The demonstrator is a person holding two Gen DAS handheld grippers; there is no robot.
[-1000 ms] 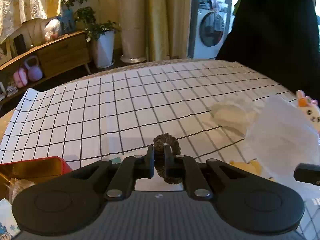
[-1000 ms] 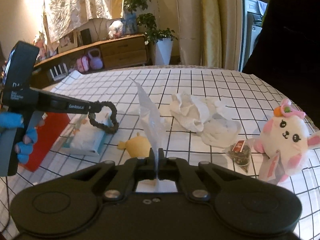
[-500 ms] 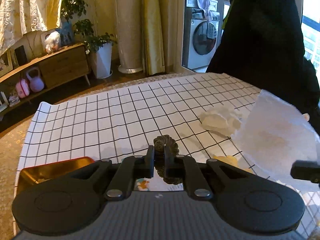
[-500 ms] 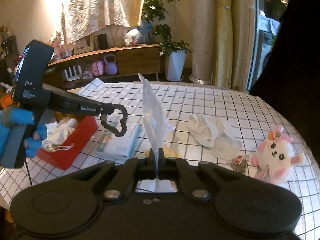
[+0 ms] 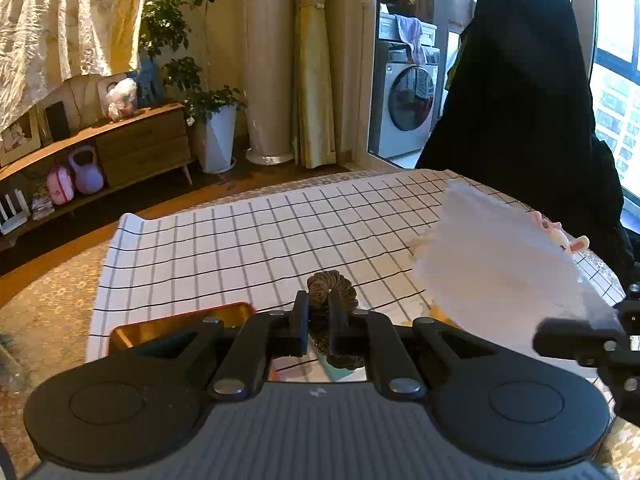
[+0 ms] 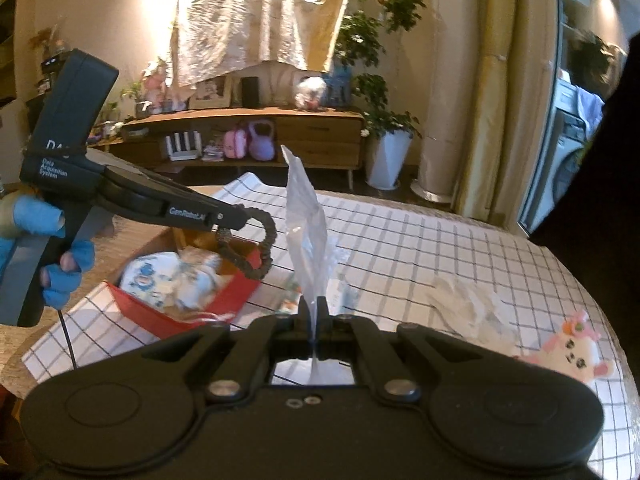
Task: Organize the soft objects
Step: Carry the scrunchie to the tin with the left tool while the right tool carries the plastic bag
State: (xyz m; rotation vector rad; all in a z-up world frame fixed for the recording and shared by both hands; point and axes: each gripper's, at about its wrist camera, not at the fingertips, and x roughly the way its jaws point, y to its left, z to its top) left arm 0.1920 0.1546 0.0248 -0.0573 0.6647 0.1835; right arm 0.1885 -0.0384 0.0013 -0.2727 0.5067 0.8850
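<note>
Two grippers were in the air above the checked tablecloth (image 5: 248,240), each mid-carry. The left gripper (image 5: 318,316) was clamped on a brown hair tie (image 6: 256,246), hanging over the red box (image 6: 176,312). The right gripper (image 6: 316,320) pinched a thin clear plastic bag (image 6: 308,236) upright. Next, probably, the hair tie needed lowering and releasing into the box.

a washing machine (image 5: 408,110), a white planter (image 5: 218,138) and a purple kettlebell (image 5: 85,170) stand behind the table.
</note>
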